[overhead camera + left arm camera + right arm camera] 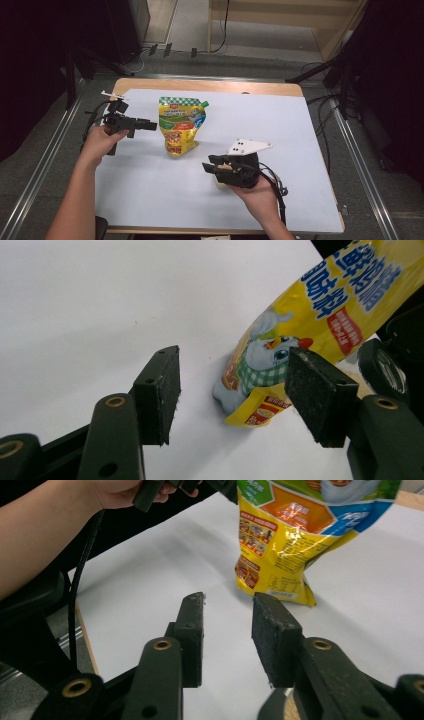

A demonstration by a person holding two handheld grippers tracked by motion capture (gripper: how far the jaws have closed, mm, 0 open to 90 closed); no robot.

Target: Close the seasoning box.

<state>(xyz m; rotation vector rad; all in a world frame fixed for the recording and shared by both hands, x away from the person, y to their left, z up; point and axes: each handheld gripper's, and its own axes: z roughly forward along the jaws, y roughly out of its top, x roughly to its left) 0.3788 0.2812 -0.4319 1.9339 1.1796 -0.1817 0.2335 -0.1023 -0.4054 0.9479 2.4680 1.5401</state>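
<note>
yellow pouch (180,125) w/ green-white check top; white table (150,190).

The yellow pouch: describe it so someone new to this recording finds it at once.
On the white table top, look near the middle, toward the far edge, between the left gripper and the right gripper. The yellow pouch lies there, with a green checked top band and a green corner spout.

Pouch (181,125): on the sheet (300,130), centre, standing.
My left gripper (150,124): at the pouch's 9 o'clock, just beside it.
My right gripper (210,166): at its 5 o'clock, apart.
Sheet: on the table (210,86).
</note>
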